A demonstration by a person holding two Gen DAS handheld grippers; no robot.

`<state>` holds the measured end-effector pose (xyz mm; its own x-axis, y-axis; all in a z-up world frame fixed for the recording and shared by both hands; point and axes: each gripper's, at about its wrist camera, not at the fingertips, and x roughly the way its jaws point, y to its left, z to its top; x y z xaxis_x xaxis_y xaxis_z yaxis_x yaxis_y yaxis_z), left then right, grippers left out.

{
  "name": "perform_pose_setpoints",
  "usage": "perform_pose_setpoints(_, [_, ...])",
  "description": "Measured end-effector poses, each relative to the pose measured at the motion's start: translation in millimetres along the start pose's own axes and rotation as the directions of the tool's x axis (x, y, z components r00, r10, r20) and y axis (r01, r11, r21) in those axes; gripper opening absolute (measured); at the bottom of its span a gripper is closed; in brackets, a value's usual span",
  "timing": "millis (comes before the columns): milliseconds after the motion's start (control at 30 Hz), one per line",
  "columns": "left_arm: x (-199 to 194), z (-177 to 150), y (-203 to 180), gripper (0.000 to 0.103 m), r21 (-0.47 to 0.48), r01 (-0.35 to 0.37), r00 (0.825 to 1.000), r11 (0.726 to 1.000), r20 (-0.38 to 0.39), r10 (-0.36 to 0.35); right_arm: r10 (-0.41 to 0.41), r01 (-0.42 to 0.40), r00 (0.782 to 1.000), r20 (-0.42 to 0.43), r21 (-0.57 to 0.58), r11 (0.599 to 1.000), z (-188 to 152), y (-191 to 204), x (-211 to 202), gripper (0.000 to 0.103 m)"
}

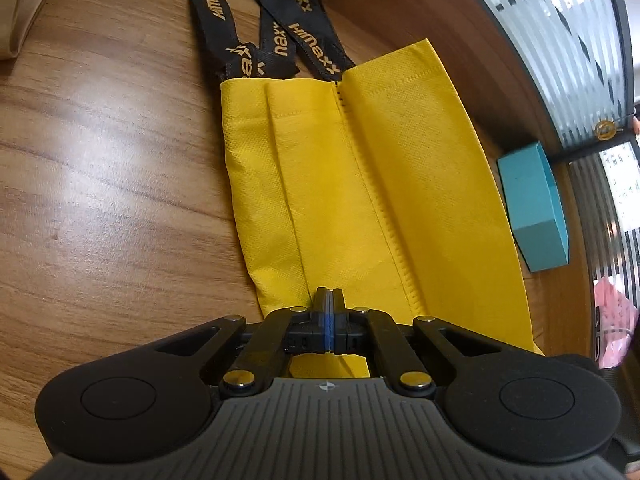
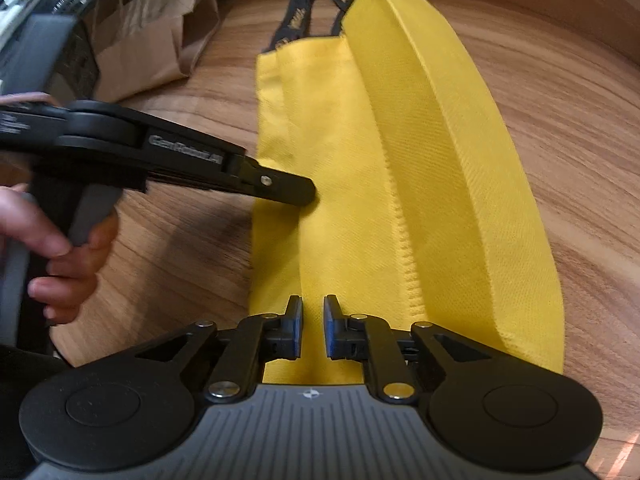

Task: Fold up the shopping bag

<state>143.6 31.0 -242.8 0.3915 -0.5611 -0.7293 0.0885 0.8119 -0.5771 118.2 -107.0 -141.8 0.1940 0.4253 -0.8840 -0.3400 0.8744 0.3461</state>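
A yellow shopping bag (image 1: 380, 200) (image 2: 420, 160) lies flat on the wooden table (image 1: 100, 160), folded lengthwise into a long strip. Its black handles (image 1: 280, 40) (image 2: 300, 12) with gold lettering trail off the far end. My left gripper (image 1: 330, 292) (image 2: 310, 196) is shut, its tip resting on the bag's left fold line; I see no cloth between its pads. My right gripper (image 2: 313, 300) hovers over the bag's near end with a narrow gap between its pads. Yellow cloth shows below that gap, not pinched.
A teal box (image 1: 534, 208) sits right of the bag near the table's edge. A brown paper bag (image 2: 160, 28) stands at the far left, and a beige bag (image 1: 20, 8) lies in a corner. A person's hand (image 2: 60, 248) holds the left gripper's handle.
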Motion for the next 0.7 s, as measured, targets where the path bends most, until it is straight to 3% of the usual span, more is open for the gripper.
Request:
perform_pose_setpoints(133, [0, 1, -1, 0.002, 0.012, -0.004, 1.0, 1.0, 0.005, 0.004, 0.033, -0.032, 0.998, 0.062, -0.017, 0.999, 2, 9, -31, 0.017])
perform_pose_setpoints(267, [1, 1, -2, 0.002, 0.011, -0.005, 1.0, 1.0, 0.007, 0.005, 0.014, -0.011, 0.991, 0.131, -0.029, 1.0, 6, 14, -62, 0.022])
perform_pose_setpoints(467, [2, 2, -5, 0.002, 0.014, -0.012, 1.0, 1.0, 0.012, 0.012, -0.119, 0.127, 0.969, 0.216, -0.025, 0.992, 11, 14, -91, 0.032])
perform_pose_setpoints(700, [2, 4, -5, 0.002, 0.003, -0.006, 1.0, 1.0, 0.014, 0.006, -0.228, 0.232, 0.957, 0.181, -0.002, 0.973, 11, -6, -81, 0.036])
